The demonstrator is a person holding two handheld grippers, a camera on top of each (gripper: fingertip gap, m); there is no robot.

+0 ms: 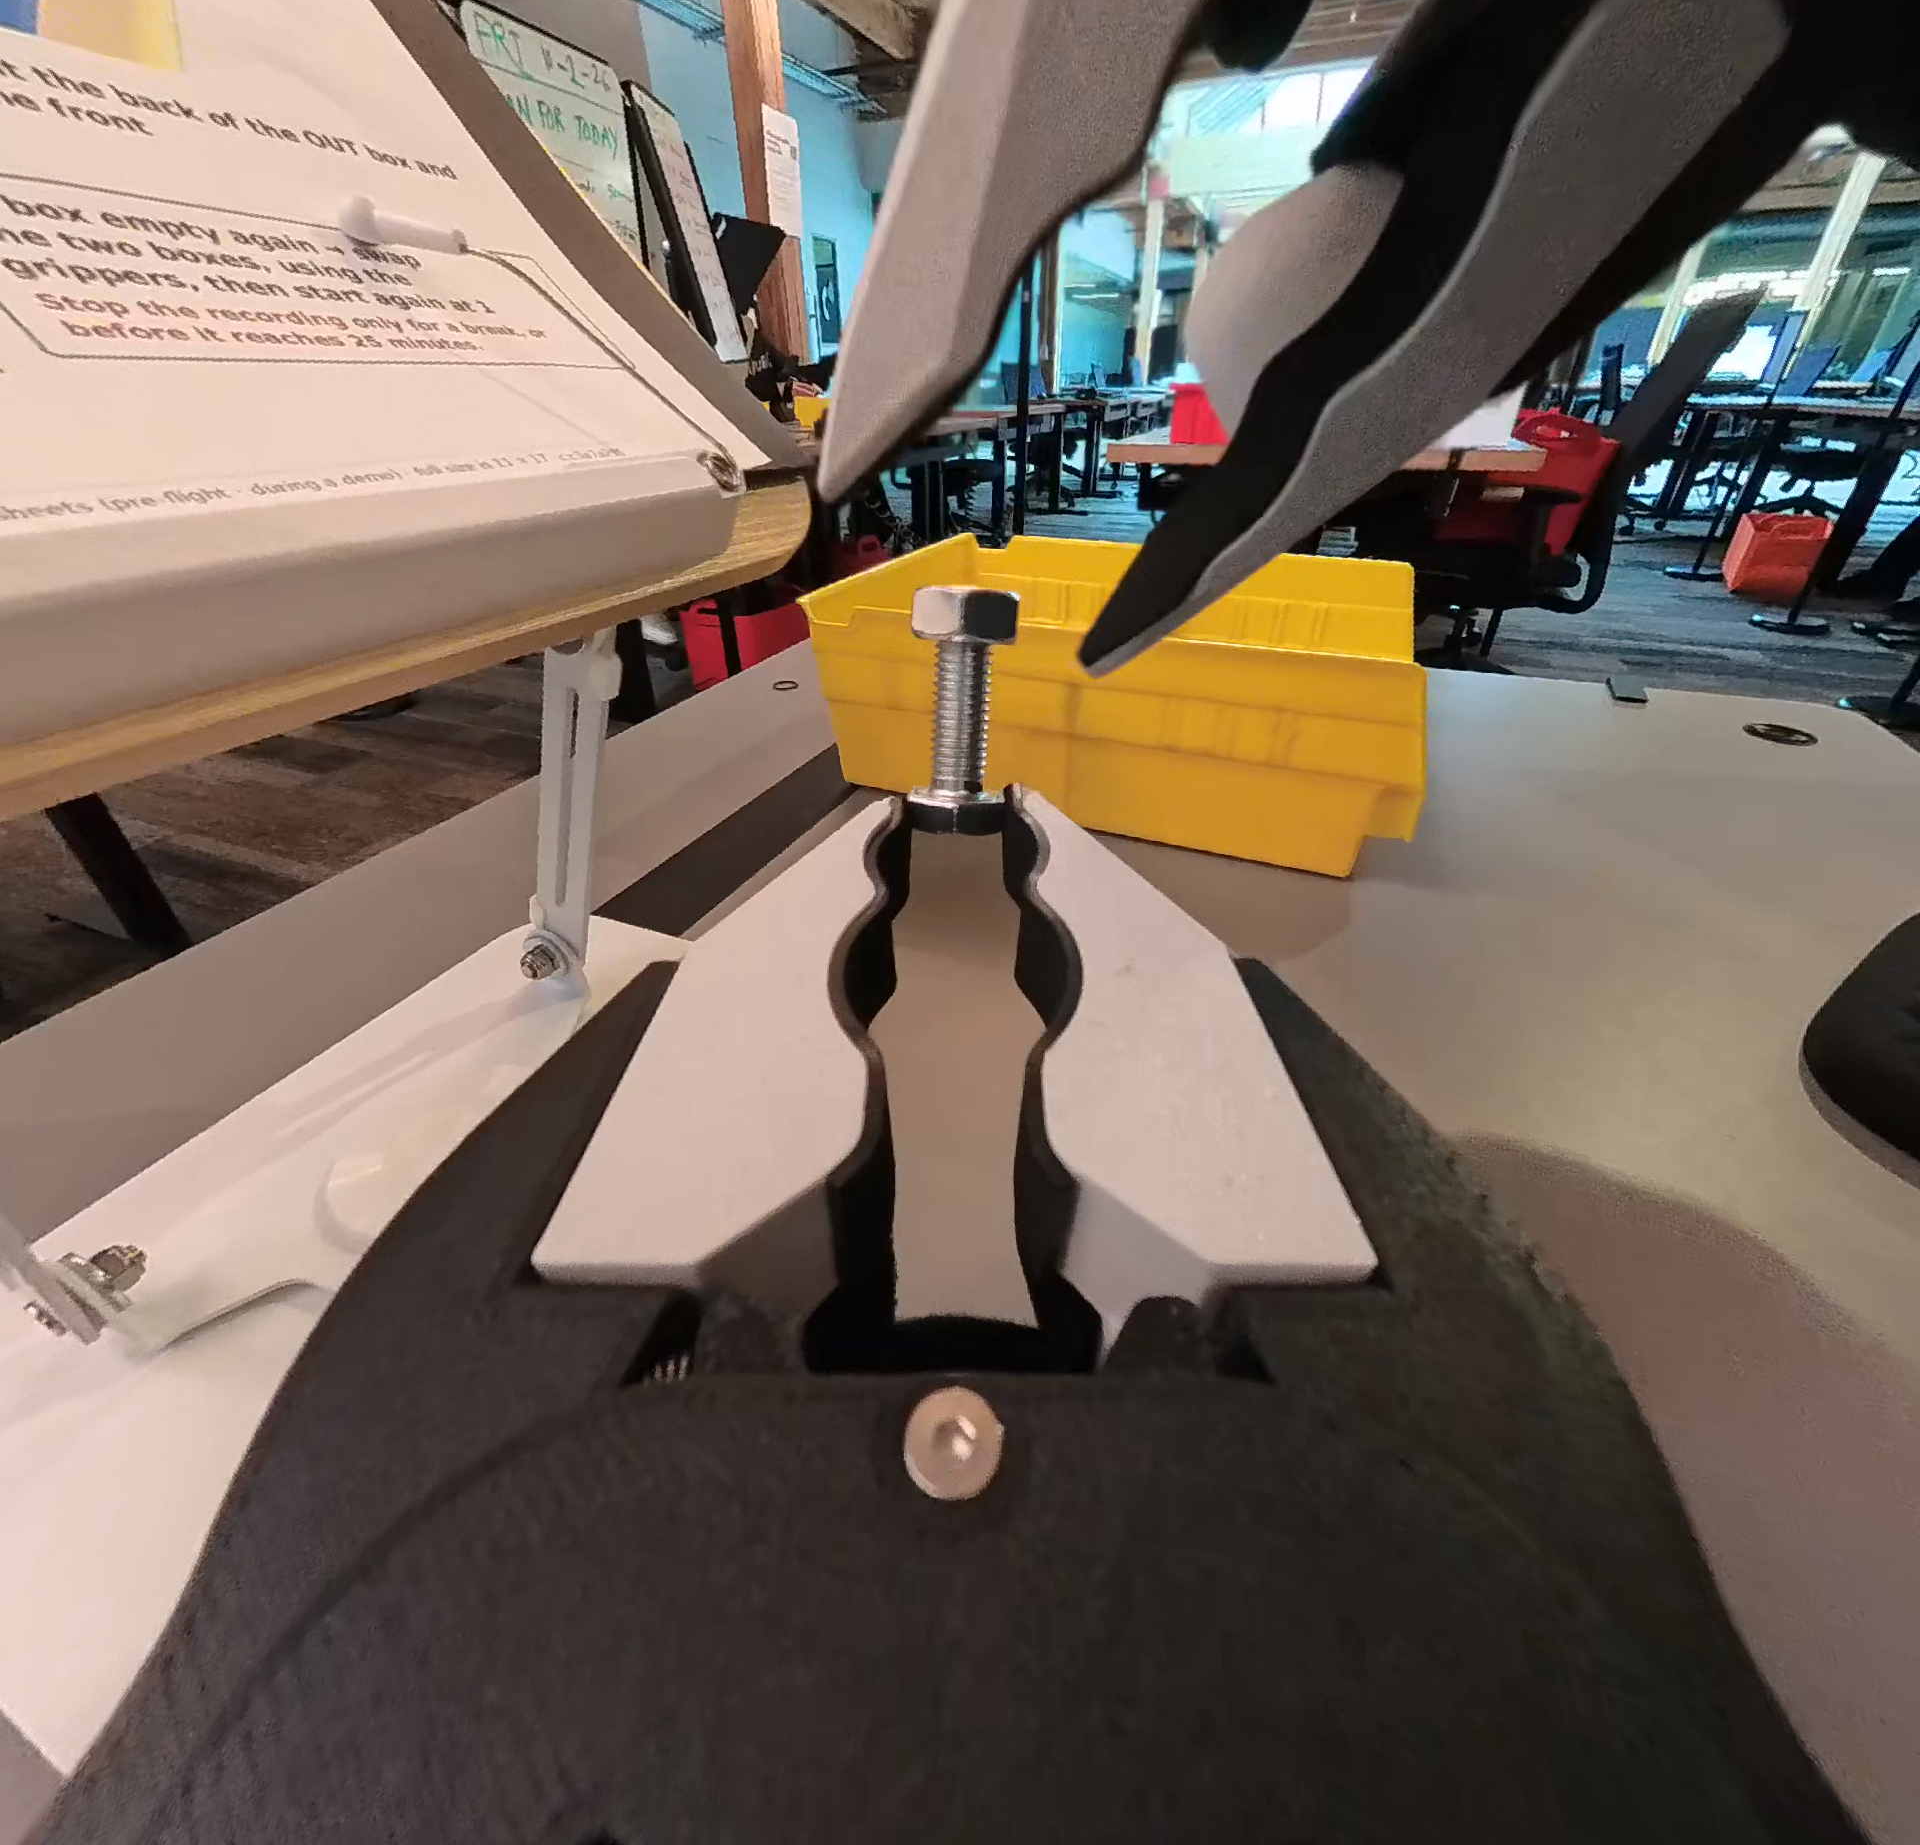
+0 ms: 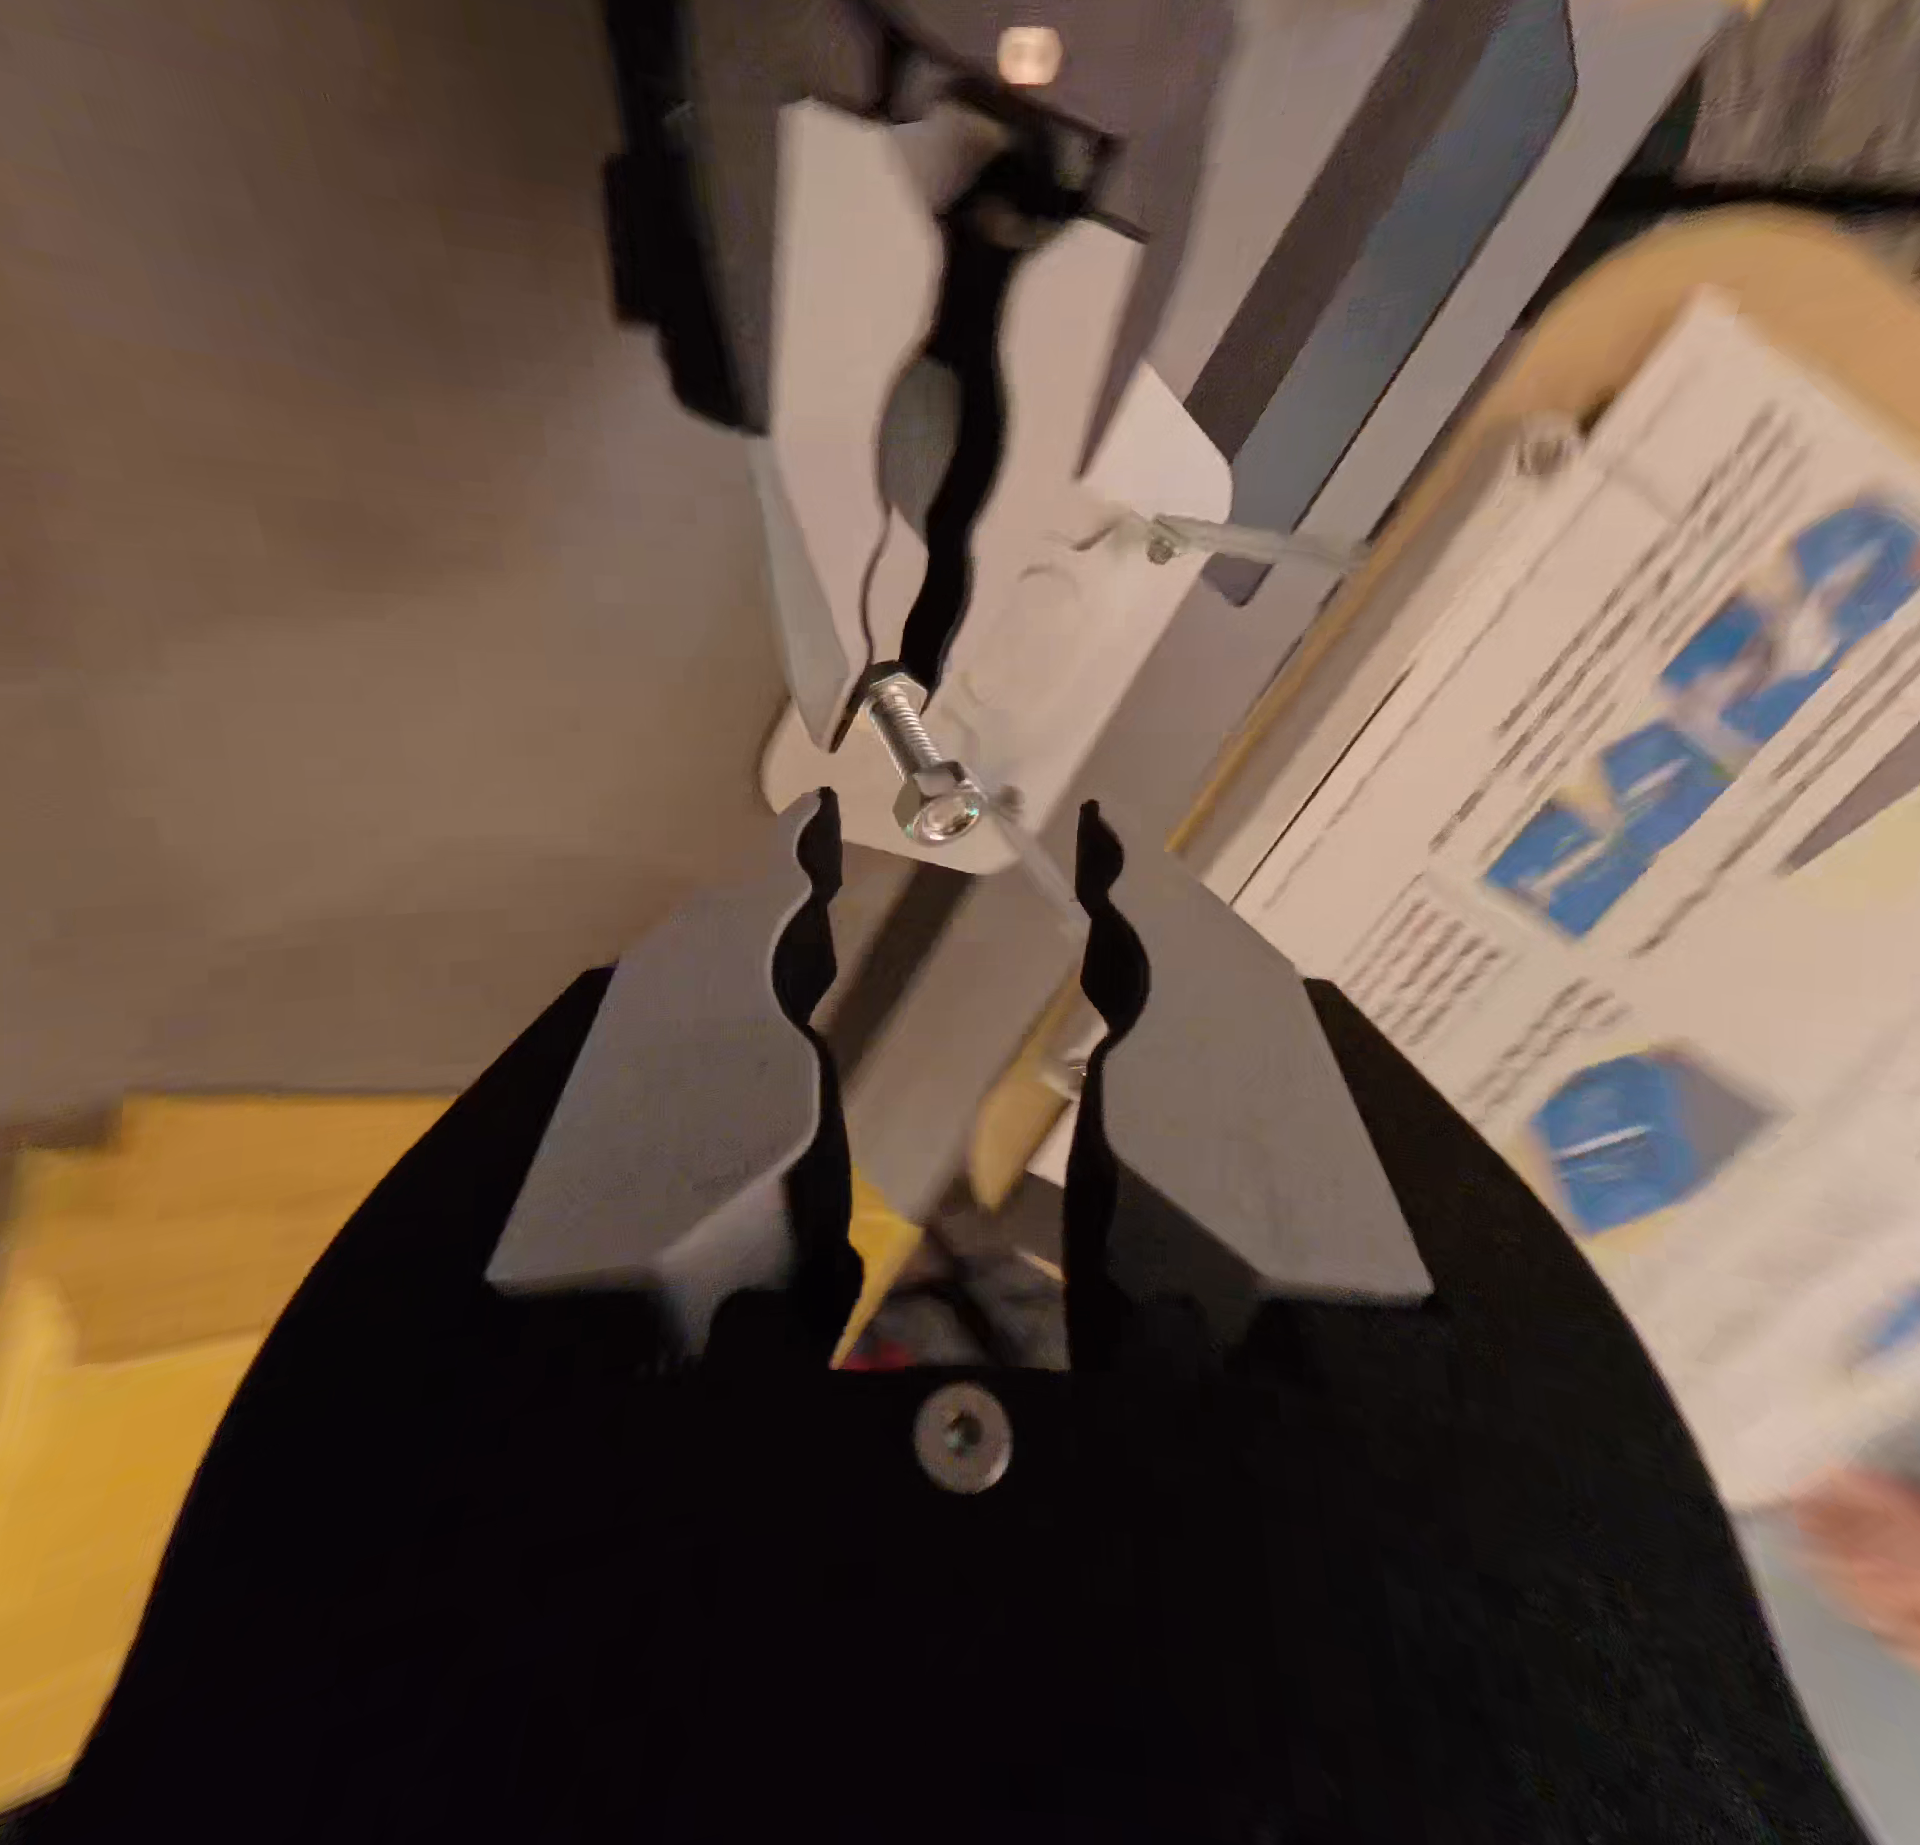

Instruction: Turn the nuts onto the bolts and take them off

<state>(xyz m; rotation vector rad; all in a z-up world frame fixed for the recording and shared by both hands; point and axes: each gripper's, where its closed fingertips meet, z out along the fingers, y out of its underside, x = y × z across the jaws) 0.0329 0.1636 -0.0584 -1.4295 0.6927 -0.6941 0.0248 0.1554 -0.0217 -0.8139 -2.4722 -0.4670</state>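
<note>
The grey tabletop [image 1: 1558,912] carries a yellow bin [image 1: 1195,746] at the back and, on the left, a tilted board [image 1: 312,569] on white brackets bearing a printed instruction sheet [image 1: 260,320] (black text and blue pictures, left unquoted here). The left claw [image 1: 956,808] lies low over the tabletop, its white fingers drawn in close so that the tips clamp a nut [image 1: 956,810] at the foot of a bolt [image 1: 961,699]. The bolt is bright, silver-coloured steel with a hexagonal head and a fully threaded shank; its long axis stands upright, head at the top, in front of the bin. The right claw [image 1: 956,580] hangs above it, pointing down at the head, its two fingers spread wide and holding nothing. In the right wrist view, which is blurred by motion, the right claw [image 2: 956,808] gapes with the bolt's [image 2: 914,756] head just beyond its tips, and the left claw [image 2: 883,694] grips at the far end.
</note>
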